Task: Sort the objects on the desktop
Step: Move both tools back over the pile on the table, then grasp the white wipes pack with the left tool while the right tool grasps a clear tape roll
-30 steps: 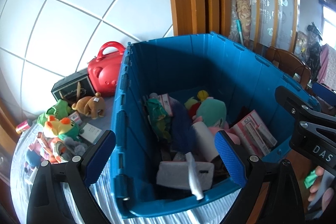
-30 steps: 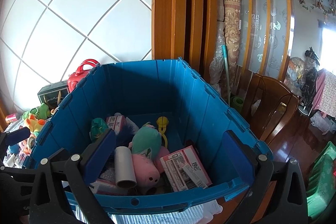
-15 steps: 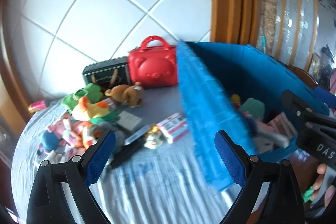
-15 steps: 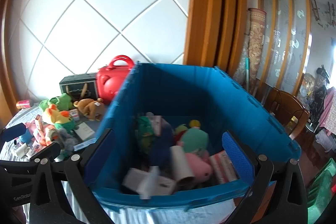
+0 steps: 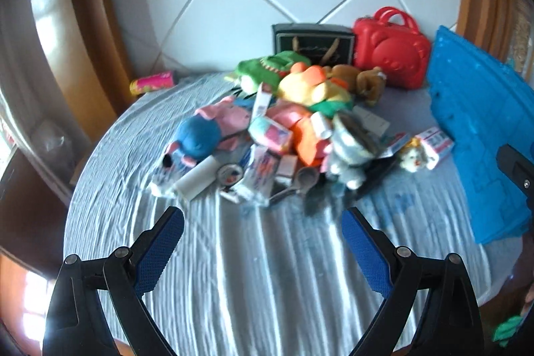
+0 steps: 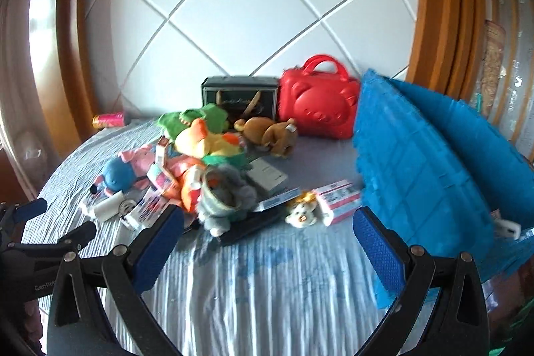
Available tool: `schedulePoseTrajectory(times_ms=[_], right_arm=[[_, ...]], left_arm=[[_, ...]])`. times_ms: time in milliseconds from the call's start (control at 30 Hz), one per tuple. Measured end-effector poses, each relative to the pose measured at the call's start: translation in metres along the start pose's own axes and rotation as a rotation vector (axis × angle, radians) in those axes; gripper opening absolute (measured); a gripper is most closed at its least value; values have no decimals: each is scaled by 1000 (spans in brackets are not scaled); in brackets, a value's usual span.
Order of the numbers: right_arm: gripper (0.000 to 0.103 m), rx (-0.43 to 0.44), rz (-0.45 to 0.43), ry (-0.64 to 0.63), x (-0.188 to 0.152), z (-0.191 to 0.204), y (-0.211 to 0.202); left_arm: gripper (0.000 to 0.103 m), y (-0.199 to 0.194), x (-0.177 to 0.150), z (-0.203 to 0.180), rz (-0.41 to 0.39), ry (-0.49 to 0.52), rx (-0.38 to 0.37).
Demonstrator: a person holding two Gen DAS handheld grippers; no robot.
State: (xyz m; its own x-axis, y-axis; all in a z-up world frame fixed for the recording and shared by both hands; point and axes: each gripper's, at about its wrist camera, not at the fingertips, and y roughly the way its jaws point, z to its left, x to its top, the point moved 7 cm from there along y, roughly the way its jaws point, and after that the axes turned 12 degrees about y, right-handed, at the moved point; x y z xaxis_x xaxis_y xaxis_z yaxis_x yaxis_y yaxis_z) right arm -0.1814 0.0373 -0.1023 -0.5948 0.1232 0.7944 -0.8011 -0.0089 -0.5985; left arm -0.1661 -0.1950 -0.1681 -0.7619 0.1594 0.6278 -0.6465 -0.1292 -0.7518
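Observation:
A heap of plush toys and small boxes lies on the blue-grey cloth: a grey plush, a blue and pink plush, a yellow-orange plush, a white roll and a pink-white box. The blue bin stands to the right. My left gripper hangs open and empty above bare cloth in front of the heap. My right gripper is open too, empty, nearer the bin.
A red bear-shaped case and a black box stand against the white tiled wall behind the heap. A brown bear plush lies before the case. A pink can lies at the far left edge. Wooden frames flank the wall.
Both grippers have swung left, away from over the blue bin, and now face the heap on the cloth. Both stay open and empty.

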Motion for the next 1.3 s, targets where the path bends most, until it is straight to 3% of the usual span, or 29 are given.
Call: schedulePoseTrajectory(times_ms=[233,433,800,1300], right_arm=[[103,52,201,-59,-61,48,74],[103,76,333,-52,-89,53,134],[103,94,415,-46,-65,29,207],[103,92,456,-11,-39,30,257]], left_arm=[[96,60,-50,64,99,-73,70],[96,104,-53,67,160,-74,77],[96,166,-16,23,232,-4,58],[96,245,34,-4,288,112,-11]])
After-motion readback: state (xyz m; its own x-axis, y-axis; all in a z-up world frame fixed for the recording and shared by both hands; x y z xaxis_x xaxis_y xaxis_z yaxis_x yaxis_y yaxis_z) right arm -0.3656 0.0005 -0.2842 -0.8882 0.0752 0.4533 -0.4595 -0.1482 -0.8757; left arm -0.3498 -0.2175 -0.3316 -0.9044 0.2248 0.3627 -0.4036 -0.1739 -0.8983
